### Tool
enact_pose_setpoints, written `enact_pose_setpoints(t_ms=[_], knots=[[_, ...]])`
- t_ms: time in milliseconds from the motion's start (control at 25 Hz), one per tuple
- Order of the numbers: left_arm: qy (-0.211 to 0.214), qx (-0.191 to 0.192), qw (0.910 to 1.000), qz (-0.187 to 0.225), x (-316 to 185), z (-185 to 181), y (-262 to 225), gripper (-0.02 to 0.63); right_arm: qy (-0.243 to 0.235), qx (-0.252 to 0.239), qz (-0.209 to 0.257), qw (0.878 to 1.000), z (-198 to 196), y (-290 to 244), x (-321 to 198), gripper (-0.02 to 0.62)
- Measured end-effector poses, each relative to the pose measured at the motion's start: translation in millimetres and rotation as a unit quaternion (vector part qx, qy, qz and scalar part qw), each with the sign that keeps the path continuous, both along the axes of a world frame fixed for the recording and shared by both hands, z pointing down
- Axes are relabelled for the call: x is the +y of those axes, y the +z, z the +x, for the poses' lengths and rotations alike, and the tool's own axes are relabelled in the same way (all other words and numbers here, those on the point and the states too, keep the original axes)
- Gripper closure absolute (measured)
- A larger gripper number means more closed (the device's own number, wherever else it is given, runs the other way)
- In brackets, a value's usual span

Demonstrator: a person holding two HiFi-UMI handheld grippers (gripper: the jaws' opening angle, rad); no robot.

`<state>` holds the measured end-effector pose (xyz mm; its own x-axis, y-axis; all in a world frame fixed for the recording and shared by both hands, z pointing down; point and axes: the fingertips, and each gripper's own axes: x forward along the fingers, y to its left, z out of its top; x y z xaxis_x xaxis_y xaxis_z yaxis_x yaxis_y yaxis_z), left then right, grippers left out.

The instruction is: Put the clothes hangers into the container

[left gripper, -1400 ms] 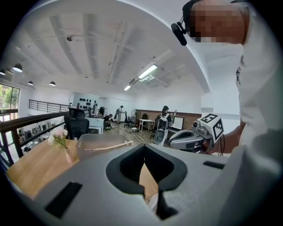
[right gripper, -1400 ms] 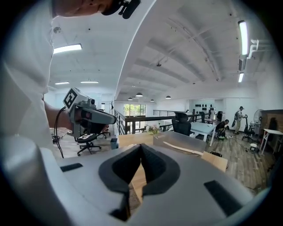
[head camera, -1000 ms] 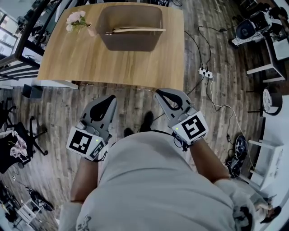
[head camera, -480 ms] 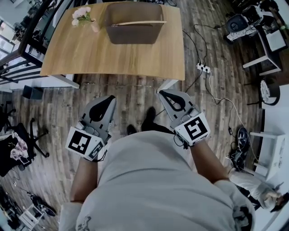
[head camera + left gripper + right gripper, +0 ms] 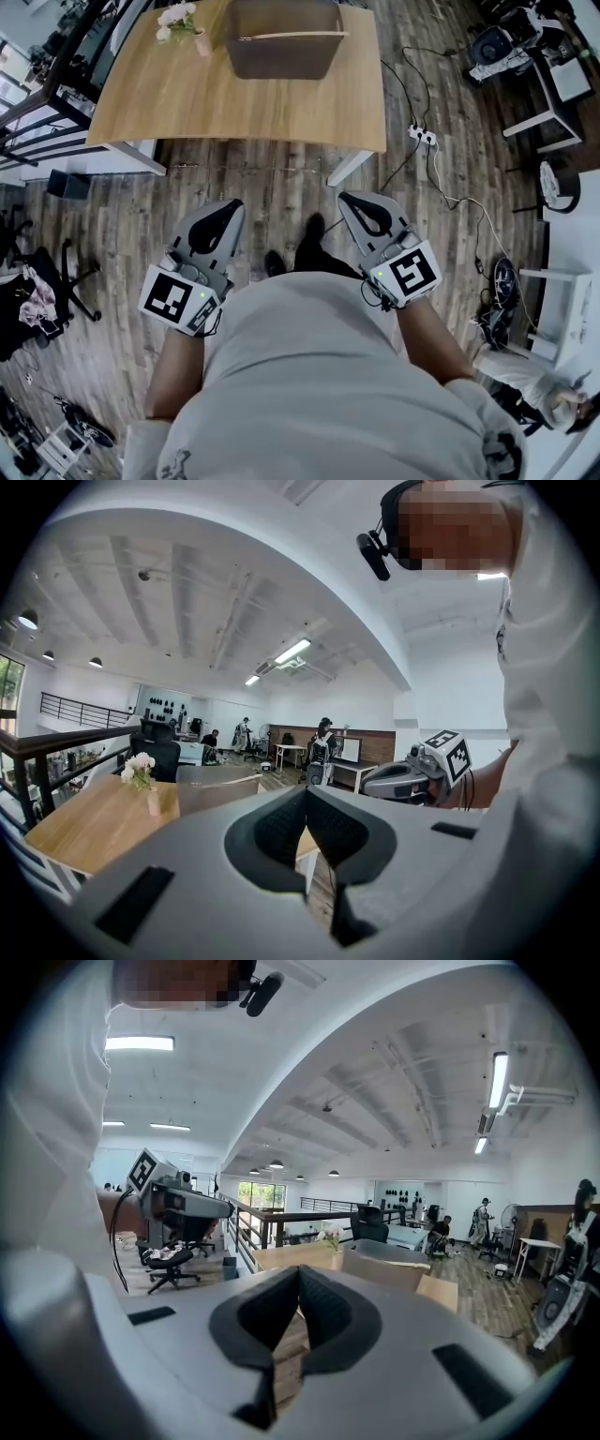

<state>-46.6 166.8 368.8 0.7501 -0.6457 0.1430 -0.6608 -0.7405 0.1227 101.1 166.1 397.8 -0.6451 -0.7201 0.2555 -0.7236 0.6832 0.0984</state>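
**Inspector:** Where is the task item?

**Assistant:** One pale wooden hanger (image 5: 292, 36) lies across the open top of the container (image 5: 281, 56), its ends on or just inside the rim. I cannot tell whether more hangers lie beneath it. The container stands at the far edge of the wooden table (image 5: 234, 108).

**Inspector:** What else is on that table?

**Assistant:** A small vase of flowers (image 5: 178, 17) stands just beside the container's left side. The two are apart, not touching.

**Inspector:** Tools?

**Assistant:** The left gripper (image 5: 225, 208) has its jaws pressed together with nothing between them, and its own view confirms this. The right gripper (image 5: 356, 199) is the same, pads meeting and empty. Both are held low in front of the person (image 5: 309, 384) over the plank floor (image 5: 272, 192). They point towards the table but are well apart from it.

**Inspector:** Surroundings?

**Assistant:** A white power strip (image 5: 424, 138) lies on the floor near the table's right corner, with cables trailing from it. An office chair (image 5: 70, 277) stands off to the left.
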Motion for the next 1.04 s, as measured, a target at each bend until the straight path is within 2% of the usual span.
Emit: enact_pose_setpoints(t_ms=[1040], knots=[[0.008,0.006,0.9996,0.025,16.7,-4.6,-18.0,0.6,0.02,0.006,0.018,1.0,11.8,-21.8,21.6,0.589]])
